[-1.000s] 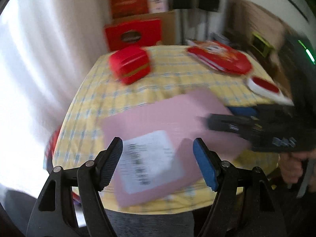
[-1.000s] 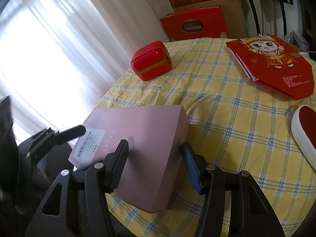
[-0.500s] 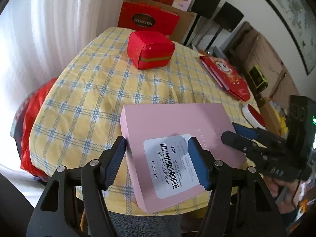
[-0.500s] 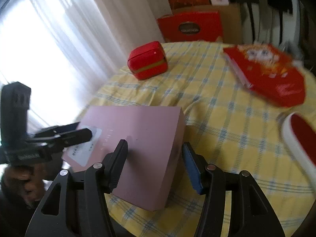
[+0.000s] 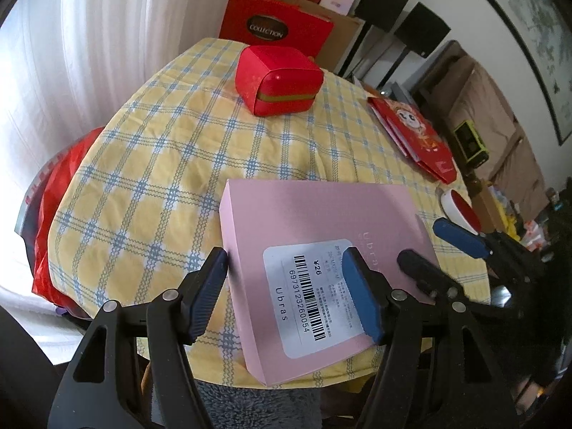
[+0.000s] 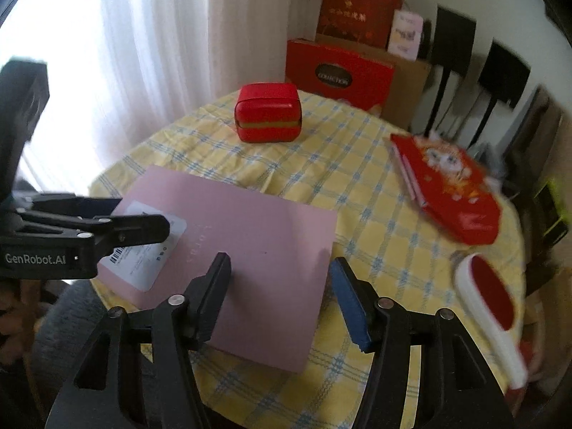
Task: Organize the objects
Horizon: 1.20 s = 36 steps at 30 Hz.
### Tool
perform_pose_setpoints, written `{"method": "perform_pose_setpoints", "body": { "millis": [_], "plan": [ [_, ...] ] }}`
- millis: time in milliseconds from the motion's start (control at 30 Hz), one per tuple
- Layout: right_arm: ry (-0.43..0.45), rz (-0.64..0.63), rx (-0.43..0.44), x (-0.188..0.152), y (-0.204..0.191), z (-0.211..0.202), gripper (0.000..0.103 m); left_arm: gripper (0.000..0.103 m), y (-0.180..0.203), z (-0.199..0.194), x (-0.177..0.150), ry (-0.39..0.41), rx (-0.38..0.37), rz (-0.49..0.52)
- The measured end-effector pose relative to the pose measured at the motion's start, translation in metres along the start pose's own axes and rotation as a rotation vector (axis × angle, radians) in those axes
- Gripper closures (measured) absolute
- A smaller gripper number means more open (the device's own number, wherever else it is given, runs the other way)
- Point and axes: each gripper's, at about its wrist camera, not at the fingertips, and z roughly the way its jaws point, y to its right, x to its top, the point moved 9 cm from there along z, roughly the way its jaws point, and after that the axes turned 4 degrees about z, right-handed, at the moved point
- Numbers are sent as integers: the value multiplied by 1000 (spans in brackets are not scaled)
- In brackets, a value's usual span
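Note:
A flat pink box with a white barcode label lies near the front edge of the round table. My left gripper straddles its near left corner, jaws opening: one finger stands beside the box's edge, the other hovers over the label, and no pad presses. My right gripper is open across the box's right end, one finger above the lid, the other just off the edge. Each view shows the opposite gripper: the right gripper and the left gripper.
On the yellow checked cloth stand a small red box at the back, a red cartoon gift bag at the right and a white-and-red oval thing near the right edge. Red cartons stand behind the table, a curtain to the left.
Both grippers have rolled and shifted around the pink box, which stays flat on the table. The left gripper settled over the labelled corner; the right one swung toward the box's right end.

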Motion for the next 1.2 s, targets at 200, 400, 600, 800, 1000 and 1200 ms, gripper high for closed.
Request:
{"method": "perform_pose_setpoints", "body": {
  "millis": [200,400,600,800,1000,1200],
  "plan": [
    [12,-79,-78,1,-15,-1,48,39,0,1,0,-1,-2,1],
    [-112,25,32,-10,-10,-4,47,39,-1,1,-1,-43,-24,6],
    [-177,152,109,-20,7,2,32,40,1,1,-5,-111,-62,23],
    [-170,95,46,-19,-1,-4,31,44,6,2,-4,-141,-46,-15],
    [-166,161,122,-19,9,-4,26,48,13,-7,2,-132,-45,-30],
    [-153,267,217,-18,28,-6,26,48,35,-26,17,-60,-71,21]
  ]
}}
